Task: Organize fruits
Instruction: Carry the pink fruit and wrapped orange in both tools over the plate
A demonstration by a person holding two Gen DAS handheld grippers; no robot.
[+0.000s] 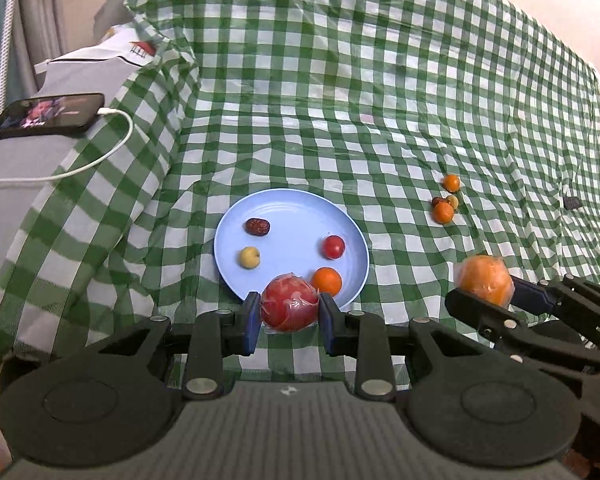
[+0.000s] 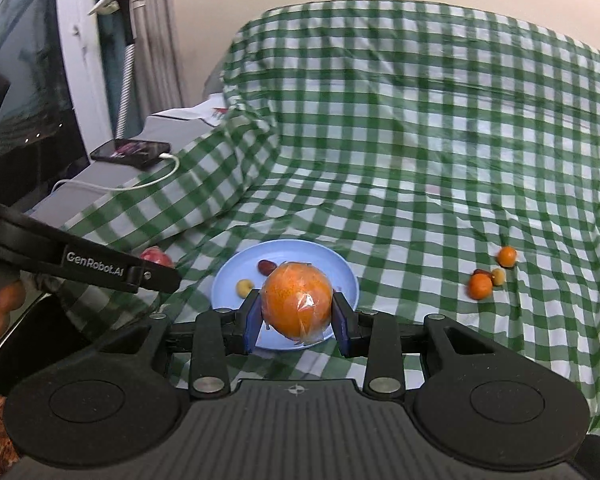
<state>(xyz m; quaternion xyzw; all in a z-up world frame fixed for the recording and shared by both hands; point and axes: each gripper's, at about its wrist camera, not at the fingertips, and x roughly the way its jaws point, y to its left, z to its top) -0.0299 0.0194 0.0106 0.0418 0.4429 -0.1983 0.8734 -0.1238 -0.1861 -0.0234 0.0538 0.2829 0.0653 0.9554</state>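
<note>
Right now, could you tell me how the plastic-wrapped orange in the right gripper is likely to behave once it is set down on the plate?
The wrapped orange is round, so it may roll on the shallow blue plate. Its glossy film probably makes it slippery in the jaws. It looks firm, not squashed.

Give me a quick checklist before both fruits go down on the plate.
1. Left tool shut on wrapped red apple: ok.
2. Right tool shut on wrapped orange: ok.
3. Bare space on blue plate: ok, centre is free.
4. Apple clear of small orange fruit on plate: cannot tell, they overlap in view.
5. Loose fruit cluster still on cloth: not ok.
</note>
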